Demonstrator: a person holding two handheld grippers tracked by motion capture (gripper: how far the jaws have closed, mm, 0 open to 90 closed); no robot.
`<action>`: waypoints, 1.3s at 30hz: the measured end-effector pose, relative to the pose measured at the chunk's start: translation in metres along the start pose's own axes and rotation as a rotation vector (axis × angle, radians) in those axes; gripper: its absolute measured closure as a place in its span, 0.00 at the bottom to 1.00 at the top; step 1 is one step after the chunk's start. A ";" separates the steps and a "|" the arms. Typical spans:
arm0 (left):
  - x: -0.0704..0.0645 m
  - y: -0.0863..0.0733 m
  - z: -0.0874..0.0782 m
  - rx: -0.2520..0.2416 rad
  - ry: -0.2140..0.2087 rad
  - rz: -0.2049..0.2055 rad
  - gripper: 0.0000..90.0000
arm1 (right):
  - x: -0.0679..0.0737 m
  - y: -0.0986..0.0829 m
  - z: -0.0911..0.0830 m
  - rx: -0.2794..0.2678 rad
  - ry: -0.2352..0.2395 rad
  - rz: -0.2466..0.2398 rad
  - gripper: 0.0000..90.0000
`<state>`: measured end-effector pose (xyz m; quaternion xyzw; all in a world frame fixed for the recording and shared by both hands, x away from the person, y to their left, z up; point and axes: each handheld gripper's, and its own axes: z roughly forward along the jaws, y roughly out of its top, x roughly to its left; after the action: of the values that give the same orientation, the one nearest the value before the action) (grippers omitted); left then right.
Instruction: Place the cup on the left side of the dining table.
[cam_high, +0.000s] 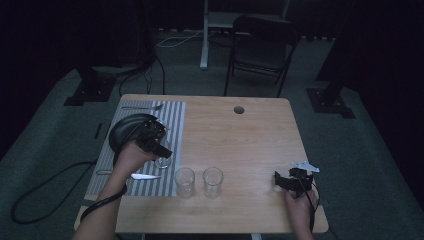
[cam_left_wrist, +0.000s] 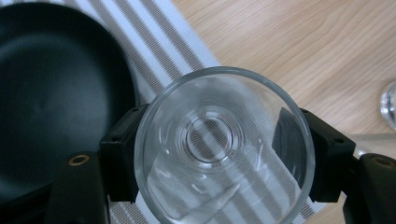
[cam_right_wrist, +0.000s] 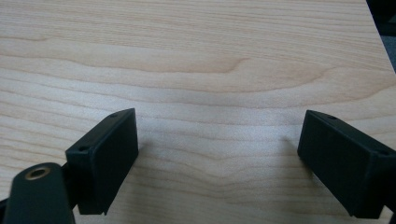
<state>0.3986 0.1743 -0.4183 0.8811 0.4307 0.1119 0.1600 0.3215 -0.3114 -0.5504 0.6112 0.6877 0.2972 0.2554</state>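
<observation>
A clear drinking glass (cam_left_wrist: 224, 144) stands between my left gripper's (cam_left_wrist: 219, 161) black jaws, seen from above with one jaw against each side of it. From the high view this glass (cam_high: 163, 161) is over the right edge of a grey striped placemat (cam_high: 172, 117), with the left gripper (cam_high: 161, 150) shut on it. A black plate (cam_high: 127, 131) lies just beyond, also on the mat. My right gripper (cam_high: 287, 181) rests near the table's right front corner. It (cam_right_wrist: 219, 163) is open over bare wood.
Two more empty glasses (cam_high: 184, 181) (cam_high: 212, 181) stand side by side near the front, right of the mat. A knife (cam_high: 145, 176) lies on the mat's front part and a fork (cam_high: 142, 107) at its far end. The table (cam_high: 250, 135) has a cable hole (cam_high: 239, 109).
</observation>
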 end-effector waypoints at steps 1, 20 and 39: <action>0.002 -0.002 0.001 0.008 0.003 -0.004 0.33 | 0.000 0.000 0.000 0.000 0.000 0.000 0.13; 0.026 -0.019 0.016 0.007 -0.003 -0.077 0.32 | 0.000 0.000 0.000 0.000 -0.001 0.001 0.13; 0.021 -0.039 0.025 -0.124 -0.063 -0.113 0.00 | 0.000 0.000 0.000 0.000 -0.001 0.001 0.13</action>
<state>0.3916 0.2089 -0.4543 0.8467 0.4669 0.1013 0.2341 0.3215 -0.3115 -0.5504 0.6115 0.6874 0.2970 0.2556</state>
